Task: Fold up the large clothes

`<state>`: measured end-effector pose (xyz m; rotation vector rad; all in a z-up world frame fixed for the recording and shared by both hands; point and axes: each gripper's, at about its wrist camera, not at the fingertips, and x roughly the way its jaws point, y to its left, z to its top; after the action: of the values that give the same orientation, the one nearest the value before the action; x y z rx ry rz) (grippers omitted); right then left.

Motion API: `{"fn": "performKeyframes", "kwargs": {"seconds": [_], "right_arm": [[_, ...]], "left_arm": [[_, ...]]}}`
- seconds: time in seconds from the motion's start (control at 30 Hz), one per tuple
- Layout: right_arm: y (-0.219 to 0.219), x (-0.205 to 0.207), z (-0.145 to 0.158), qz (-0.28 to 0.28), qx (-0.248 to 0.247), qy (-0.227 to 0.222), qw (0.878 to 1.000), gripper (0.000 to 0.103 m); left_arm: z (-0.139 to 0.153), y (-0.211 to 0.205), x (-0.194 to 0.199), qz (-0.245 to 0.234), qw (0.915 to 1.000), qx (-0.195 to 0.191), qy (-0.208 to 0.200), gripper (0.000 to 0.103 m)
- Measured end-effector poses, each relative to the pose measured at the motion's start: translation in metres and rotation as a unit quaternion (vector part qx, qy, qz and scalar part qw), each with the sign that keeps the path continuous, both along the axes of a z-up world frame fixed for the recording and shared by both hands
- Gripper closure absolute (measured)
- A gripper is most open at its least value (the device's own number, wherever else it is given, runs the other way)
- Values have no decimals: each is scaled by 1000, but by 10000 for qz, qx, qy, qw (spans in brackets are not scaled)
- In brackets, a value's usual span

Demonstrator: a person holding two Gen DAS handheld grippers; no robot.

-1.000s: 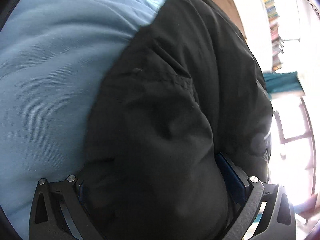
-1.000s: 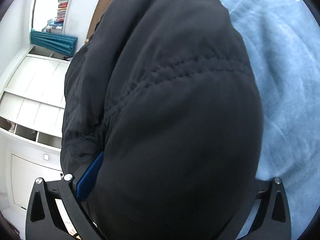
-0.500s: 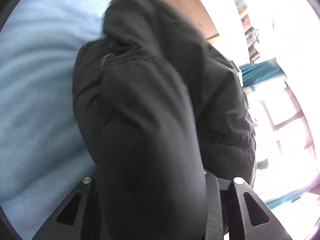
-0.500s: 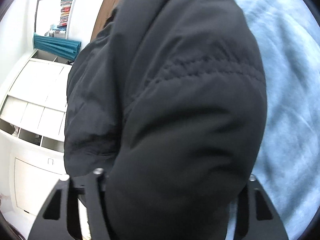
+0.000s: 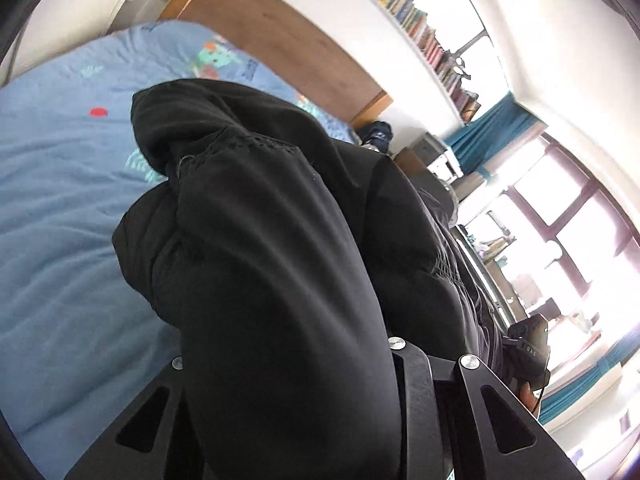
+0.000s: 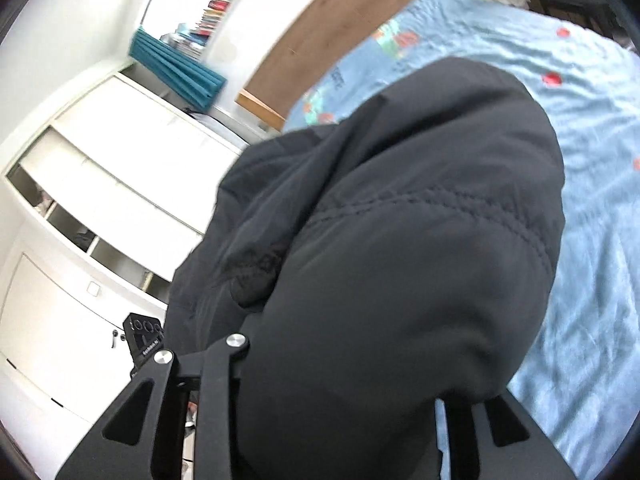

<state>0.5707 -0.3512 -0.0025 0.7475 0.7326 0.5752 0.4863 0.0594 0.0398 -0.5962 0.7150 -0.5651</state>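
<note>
A bulky black jacket [image 5: 260, 240] fills the left wrist view, lifted off the blue bed cover [image 5: 60, 200]. My left gripper [image 5: 286, 360] has a thick fold of it bunched between its jaws, which are still closing; the fingertips are buried under the cloth. In the right wrist view another part of the black jacket [image 6: 400, 240], with a stitched seam, bulges over my right gripper [image 6: 352, 372]. Its jaws are closing too, pinching the cloth, and the fabric hangs above the blue bed cover [image 6: 592, 240].
A wooden headboard [image 5: 280, 40] stands behind the bed. A shelf of books [image 5: 420, 28], a teal curtain [image 5: 492, 128] and a bright window [image 5: 580, 220] lie to the right. White cupboards with open shelves [image 6: 100, 200] stand beside the bed.
Both grippers' jaws have closed in on the jacket and risen, lifting it off the bed. The blue pads are now hidden in cloth, and the headboard and room have come into view.
</note>
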Motion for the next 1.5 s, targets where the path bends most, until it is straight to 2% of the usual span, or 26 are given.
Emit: {"fn": "performKeyframes", "kwargs": {"seconds": [0.13, 0.23, 0.33, 0.47, 0.5, 0.53, 0.63, 0.73, 0.8, 0.83, 0.9, 1.0, 1.07, 1.1, 1.2, 1.37, 1.5], "right_arm": [[-2, -26, 17, 62, 61, -181, 9998, 73], [3, -40, 15, 101, 103, -131, 9998, 73], [6, -50, -6, 92, 103, 77, 9999, 73], [-2, -66, -54, 44, -111, 582, 9982, 73], [-3, -68, -61, 10, -167, 657, 9977, 73], [-7, -72, -74, -72, -181, 790, 9967, 73], [-20, -77, -93, -253, -180, 1031, 9942, 69], [-26, -81, -96, -373, -384, 1182, 9915, 57], [-28, -83, -93, -452, -466, 1234, 9902, 44], [-29, -87, -92, -500, -489, 1239, 9898, 40], [-42, -97, -93, -640, -560, 1207, 9890, 25], [-59, -119, -90, -845, -653, 1206, 9869, 23], [-71, -135, -88, -947, -704, 1224, 9854, 23], [-75, -143, -87, -1029, -738, 1242, 9841, 22], [-90, -168, -79, -1298, -892, 1241, 9797, 18], [-99, -210, -62, -1469, -982, 1111, 9780, 17], [-94, -248, -37, -1491, -1177, 859, 9780, 17]], "left_arm": [[13, 2, -19, -95, 9998, 68, -156, 79], [8, 1, -31, -143, 9997, 149, -110, 79], [-13, 6, -40, -151, 9994, 253, 159, 79], [-62, 13, -56, -72, 9955, 578, 749, 79], [-77, 16, -59, 22, 9929, 756, 915, 79], [-85, 25, -73, 74, 9918, 783, 1003, 78], [-102, 42, -83, 289, 9877, 753, 1341, 69], [-91, 49, -76, 391, 9842, 895, 1477, 57], [-79, 49, -80, 405, 9817, 1115, 1491, 54], [-80, 51, -85, 409, 9812, 1141, 1499, 53], [-82, 60, -98, 493, 9799, 1116, 1578, 48], [-83, 79, -112, 672, 9763, 1156, 1701, 41], [-83, 95, -122, 915, 9732, 1243, 1702, 30], [-85, 102, -129, 1027, 9722, 1239, 1702, 28], [-78, 135, -148, 1573, 9637, 1200, 1791, 27], [-55, 153, -186, 1947, 9593, 1203, 1656, 27], [-21, 144, -221, 2042, 9536, 1749, 1353, 27]]}}
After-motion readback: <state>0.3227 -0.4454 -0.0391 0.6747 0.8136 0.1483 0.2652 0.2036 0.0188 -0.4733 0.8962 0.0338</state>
